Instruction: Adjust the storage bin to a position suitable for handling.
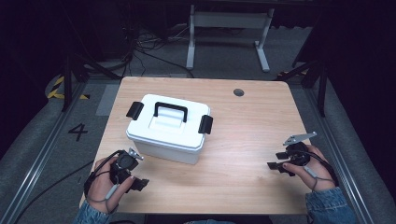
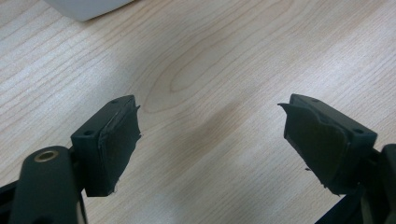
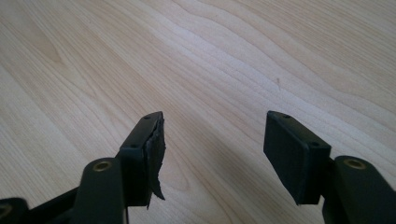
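Box [image 1: 168, 128], beside left gripper [image 1: 136, 183] jaws

Light wood worktop [image 1: 252, 135] on grey floor [image 1: 28, 140]; white frame [image 1: 229, 28] and black cables [image 1: 144, 49] behind; surroundings dark.

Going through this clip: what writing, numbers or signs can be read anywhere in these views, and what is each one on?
"4": a dark painted numeral on the grey floor, left of the light wooden table.
Yellow and black hazard stripes on the floor at far left: a marking with no words.
The white plastic storage box with black handle and latches shows no readable label.
The wood seen in both gripper views carries no text.
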`<state>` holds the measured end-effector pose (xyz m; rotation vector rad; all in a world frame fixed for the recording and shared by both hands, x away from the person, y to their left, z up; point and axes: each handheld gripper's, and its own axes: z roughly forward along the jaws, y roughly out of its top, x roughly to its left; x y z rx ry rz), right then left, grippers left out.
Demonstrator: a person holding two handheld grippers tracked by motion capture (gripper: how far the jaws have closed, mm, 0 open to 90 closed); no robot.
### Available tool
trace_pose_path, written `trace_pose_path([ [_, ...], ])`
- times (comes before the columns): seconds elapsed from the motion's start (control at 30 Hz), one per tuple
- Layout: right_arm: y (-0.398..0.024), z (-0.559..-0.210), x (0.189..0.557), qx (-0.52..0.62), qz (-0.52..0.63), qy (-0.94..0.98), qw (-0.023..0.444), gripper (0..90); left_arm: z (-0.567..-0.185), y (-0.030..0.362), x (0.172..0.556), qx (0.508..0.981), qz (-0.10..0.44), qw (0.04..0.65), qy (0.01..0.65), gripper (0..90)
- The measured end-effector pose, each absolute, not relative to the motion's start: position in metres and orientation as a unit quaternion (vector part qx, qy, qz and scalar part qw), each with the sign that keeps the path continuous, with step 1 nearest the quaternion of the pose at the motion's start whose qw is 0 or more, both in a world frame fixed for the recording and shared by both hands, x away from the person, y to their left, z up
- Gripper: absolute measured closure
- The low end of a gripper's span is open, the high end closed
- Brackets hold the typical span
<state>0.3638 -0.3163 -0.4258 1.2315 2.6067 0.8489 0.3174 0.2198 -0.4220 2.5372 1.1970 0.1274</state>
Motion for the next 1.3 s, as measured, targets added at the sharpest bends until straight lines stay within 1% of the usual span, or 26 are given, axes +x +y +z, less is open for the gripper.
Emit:
trace_pose_path([
  [0.3, -0.313, -0.422, 0.363, 0.402, 0.289, 0.866, 0.068, 39.4, -0.421, 0.218, 0.317, 0.892, 0.045, 0.168, 0.418, 19.3],
  [0.5, -0.306, -0.412, 0.365, 0.387, 0.304, 0.868, 0.068, 39.5, -0.421, 0.219, 0.318, 0.891, 0.045, 0.172, 0.417, 19.5],
  [0.67, -0.295, -0.4, 0.368, 0.369, 0.308, 0.874, 0.068, 39.4, -0.421, 0.218, 0.318, 0.892, 0.045, 0.171, 0.416, 19.6],
  [0.73, -0.287, -0.388, 0.372, 0.354, 0.311, 0.879, 0.07, 39.4, -0.421, 0.218, 0.317, 0.892, 0.044, 0.172, 0.416, 19.6],
  [1.03, -0.267, -0.367, 0.377, 0.332, 0.332, 0.879, 0.076, 39.6, -0.421, 0.218, 0.318, 0.892, 0.045, 0.172, 0.415, 19.7],
  [1.3, -0.237, -0.339, 0.387, 0.3, 0.352, 0.883, 0.079, 39.7, -0.421, 0.218, 0.318, 0.892, 0.045, 0.173, 0.414, 19.7],
])
